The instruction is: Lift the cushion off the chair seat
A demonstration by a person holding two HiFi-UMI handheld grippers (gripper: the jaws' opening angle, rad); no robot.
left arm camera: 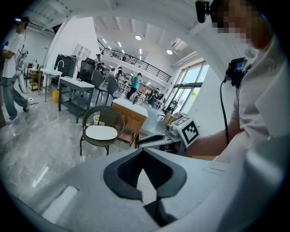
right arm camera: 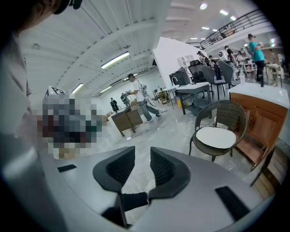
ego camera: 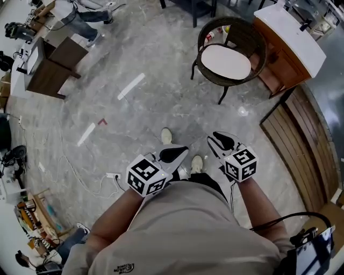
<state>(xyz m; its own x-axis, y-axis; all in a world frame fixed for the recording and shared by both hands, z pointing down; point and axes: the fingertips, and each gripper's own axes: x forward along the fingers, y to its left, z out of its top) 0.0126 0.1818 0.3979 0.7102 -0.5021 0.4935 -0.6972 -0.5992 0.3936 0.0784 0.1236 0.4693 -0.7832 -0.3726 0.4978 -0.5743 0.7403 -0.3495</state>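
A white oval cushion (ego camera: 226, 62) lies on the seat of a dark wicker chair (ego camera: 259, 40) at the far side of the floor, some steps ahead of me. Both grippers hang in front of my body, well short of the chair. My left gripper (ego camera: 176, 154) has its jaw tips meeting, with nothing held. My right gripper (ego camera: 222, 143) stands open with a narrow empty gap. In the left gripper view the cushion (left arm camera: 101, 132) and chair (left arm camera: 110, 116) sit beyond the gripper (left arm camera: 143, 152). In the right gripper view the cushion (right arm camera: 216, 137) lies right of the gripper (right arm camera: 142, 153).
A wooden cabinet with a white top (ego camera: 290, 37) stands just right of the chair. Slatted wooden panels (ego camera: 295, 145) run along the right. A brown desk (ego camera: 54, 67) is at the far left, where a person (ego camera: 86, 16) walks. A white power strip (ego camera: 111, 175) and its cables lie on the marble floor.
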